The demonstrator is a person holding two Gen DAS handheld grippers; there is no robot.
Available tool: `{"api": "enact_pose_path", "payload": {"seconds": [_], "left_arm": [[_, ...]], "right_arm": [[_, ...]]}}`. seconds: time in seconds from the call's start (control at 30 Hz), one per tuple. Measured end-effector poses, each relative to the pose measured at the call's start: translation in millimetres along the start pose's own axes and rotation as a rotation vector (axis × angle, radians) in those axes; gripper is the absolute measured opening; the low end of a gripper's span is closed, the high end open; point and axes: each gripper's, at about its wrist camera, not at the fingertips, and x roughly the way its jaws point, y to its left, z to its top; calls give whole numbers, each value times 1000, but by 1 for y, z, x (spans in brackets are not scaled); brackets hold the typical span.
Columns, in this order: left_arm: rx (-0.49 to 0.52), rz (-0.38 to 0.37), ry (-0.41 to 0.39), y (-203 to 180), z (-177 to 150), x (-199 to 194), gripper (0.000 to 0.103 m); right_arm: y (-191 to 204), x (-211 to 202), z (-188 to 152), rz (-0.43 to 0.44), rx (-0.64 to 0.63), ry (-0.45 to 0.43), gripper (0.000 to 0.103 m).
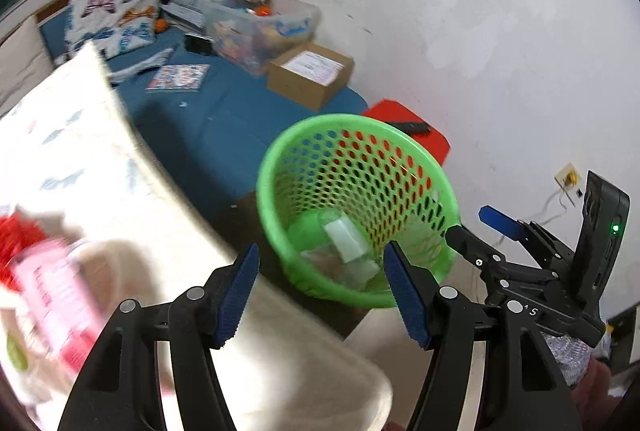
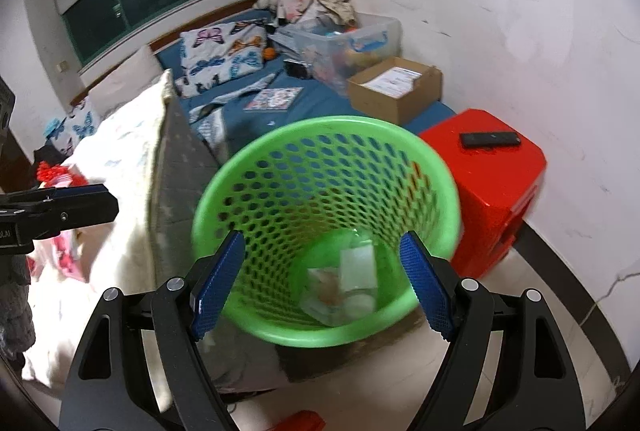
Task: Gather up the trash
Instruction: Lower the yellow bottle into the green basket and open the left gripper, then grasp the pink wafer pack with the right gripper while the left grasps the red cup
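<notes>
Partly done: pale wrappers (image 2: 356,271) already down in the green basket (image 2: 320,135), left gripper (image 1: 320,291) and right gripper (image 2: 320,283) jaws apart, empty, pink packet (image 1: 60,295) still on the bed at left.

Bed with blue sheet (image 2: 320,103) runs along the white wall. On it: butterfly-print pillow (image 2: 222,51), clear plastic bin (image 2: 352,43) full of stuff, open cardboard box (image 2: 396,91) just beside the bin, a colourful booklet (image 2: 274,99) lying flat, heap of toys and clothes (image 2: 308,3) at the far corner, cream quilt (image 2: 120,159) on the near side. Floor (image 2: 360,383), pale tile: green mesh basket (image 2: 320,191) with scraps inside, red stool (image 2: 492,183) just beside it, a black remote (image 2: 490,139) on the stool.
</notes>
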Motion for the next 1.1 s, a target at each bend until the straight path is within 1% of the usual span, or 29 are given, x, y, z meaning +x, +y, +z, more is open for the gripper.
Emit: {"api": "enact_pose_path", "payload": {"seconds": [0.1, 0.4, 0.67, 0.77, 0.9, 1.0, 1.1], "left_arm": [[-31, 22, -33, 16, -11, -19, 63], [-109, 142, -121, 65, -49, -78, 63], [-234, 251, -181, 120, -85, -123, 63], [-281, 303, -201, 140, -100, -139, 65], [-342, 340, -219, 162, -117, -154, 65], [-369, 385, -236, 177, -129, -166, 68], [-399, 409, -247, 191, -138, -177, 68]], "right_arm": [[20, -2, 1, 31, -31, -4, 80], [82, -3, 5, 115, -121, -3, 81], [152, 4, 5, 222, -223, 18, 81], [182, 13, 5, 271, -249, 43, 81], [214, 25, 6, 311, -272, 72, 81], [237, 33, 3, 329, -273, 97, 82], [256, 41, 3, 330, -274, 109, 83]]}}
